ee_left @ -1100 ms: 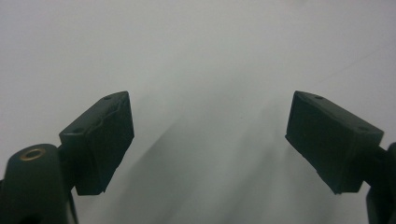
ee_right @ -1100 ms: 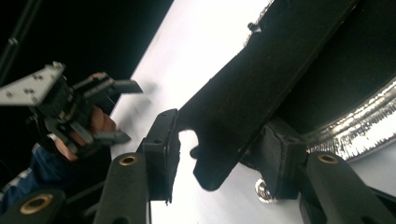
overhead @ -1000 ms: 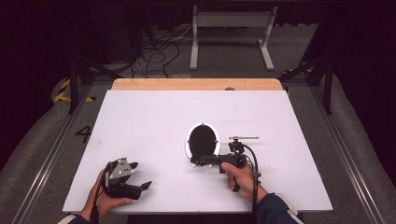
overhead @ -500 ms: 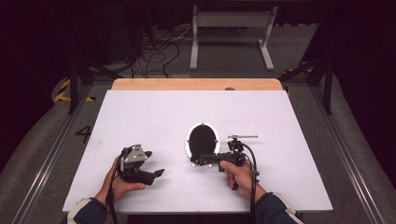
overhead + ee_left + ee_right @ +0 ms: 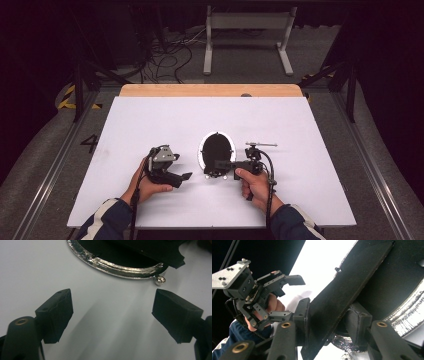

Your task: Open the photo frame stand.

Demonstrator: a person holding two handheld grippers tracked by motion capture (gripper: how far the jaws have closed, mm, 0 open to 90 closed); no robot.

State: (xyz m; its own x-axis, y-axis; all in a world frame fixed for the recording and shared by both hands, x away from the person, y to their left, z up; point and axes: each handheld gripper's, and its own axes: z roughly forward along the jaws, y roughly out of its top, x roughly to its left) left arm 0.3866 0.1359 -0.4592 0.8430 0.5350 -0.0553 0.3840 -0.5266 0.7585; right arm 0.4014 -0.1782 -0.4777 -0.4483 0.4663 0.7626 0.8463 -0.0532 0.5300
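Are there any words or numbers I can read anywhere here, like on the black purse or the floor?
"4": a dark number on the grey floor, left of the white table.
The black purse with its silver frame and both grippers: no words or numbers to read.

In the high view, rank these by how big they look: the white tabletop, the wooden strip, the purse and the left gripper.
Largest: white tabletop.
Next: wooden strip.
Smallest: purse and left gripper, about alike, so unranked between them.
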